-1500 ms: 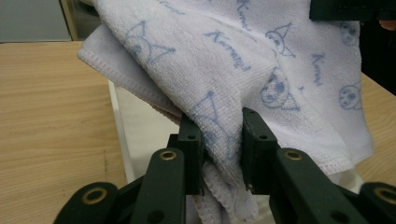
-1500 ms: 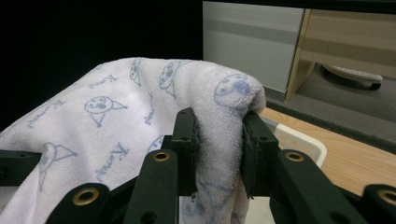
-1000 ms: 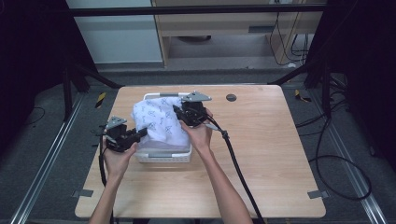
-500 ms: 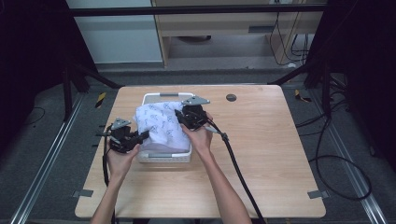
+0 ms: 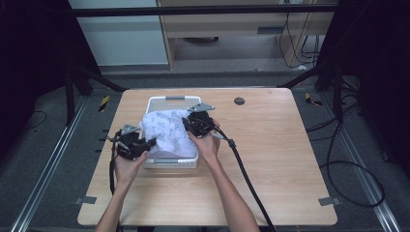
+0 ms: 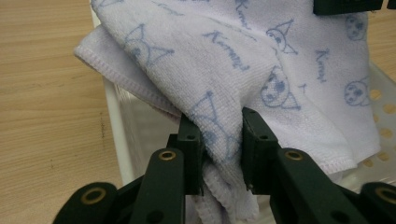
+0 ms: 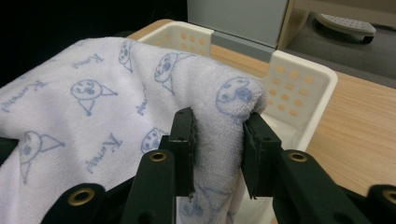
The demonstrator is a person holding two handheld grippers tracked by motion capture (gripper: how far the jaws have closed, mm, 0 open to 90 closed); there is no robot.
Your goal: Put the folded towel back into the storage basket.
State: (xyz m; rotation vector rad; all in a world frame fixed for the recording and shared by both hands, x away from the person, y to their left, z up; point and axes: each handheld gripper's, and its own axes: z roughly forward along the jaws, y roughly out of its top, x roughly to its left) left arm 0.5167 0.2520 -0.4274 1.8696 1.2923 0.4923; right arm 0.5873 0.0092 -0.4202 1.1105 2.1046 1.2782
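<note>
Wooden table; both forearms reach forward; each hand-held gripper pinches towel over basket.

Soft, looped terry cloth towel with printed blue figures; smooth white perforated plastic basket; matt light wooden table; matt black plastic jaws

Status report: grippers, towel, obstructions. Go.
Left gripper shut on towel. Right gripper shut on towel. Towel spread over white basket. Nothing in the way.
</note>
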